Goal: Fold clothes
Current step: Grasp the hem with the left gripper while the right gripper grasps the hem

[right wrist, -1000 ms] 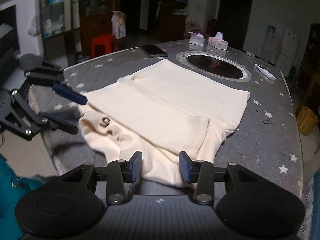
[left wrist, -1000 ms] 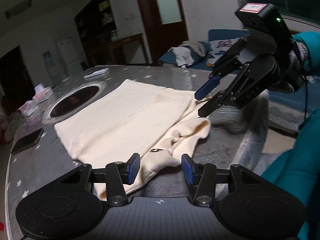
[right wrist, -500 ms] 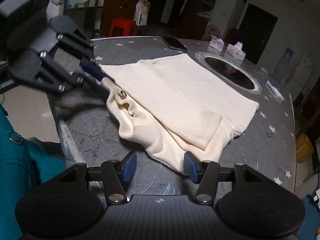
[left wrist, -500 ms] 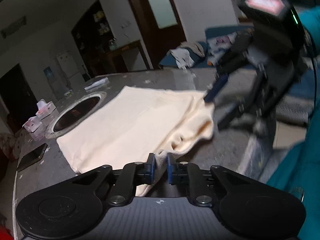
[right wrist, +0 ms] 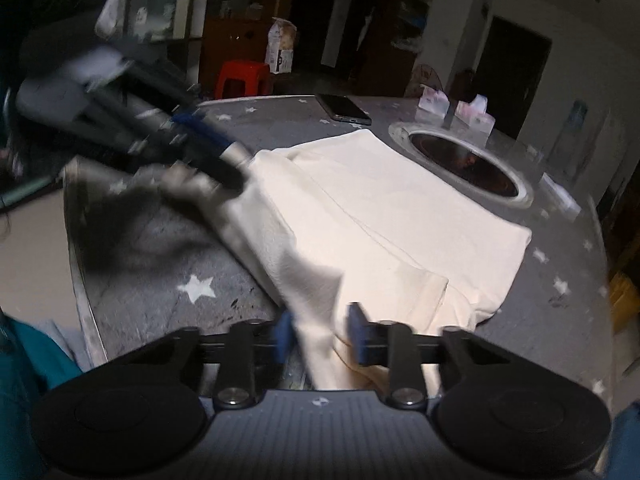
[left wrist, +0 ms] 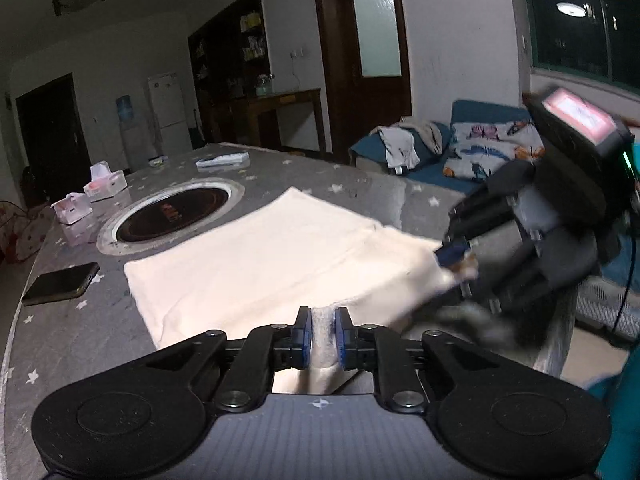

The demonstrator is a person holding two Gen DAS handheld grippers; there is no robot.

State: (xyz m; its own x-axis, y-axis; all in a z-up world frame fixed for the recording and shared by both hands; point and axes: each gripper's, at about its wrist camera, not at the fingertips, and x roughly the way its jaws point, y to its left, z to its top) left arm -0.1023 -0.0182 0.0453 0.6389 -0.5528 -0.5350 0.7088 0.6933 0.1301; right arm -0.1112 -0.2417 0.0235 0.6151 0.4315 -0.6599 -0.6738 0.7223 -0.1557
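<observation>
Currently: cream knit garment [left wrist: 260, 264], folded flat, long axis toward table's round inset; near edge lifted. Left gripper [left wrist: 319, 336] clenched on hem; right gripper [right wrist: 320, 334] pinching cloth.

1. The right gripper [left wrist: 456, 256] is motion-blurred in the left wrist view; its fingertip contact with the cream garment [left wrist: 272, 264] is indistinct.
2. The left gripper [right wrist: 228, 160] is smeared in the right wrist view.
3. The garment's near edge is hidden behind each camera's own gripper body.
</observation>
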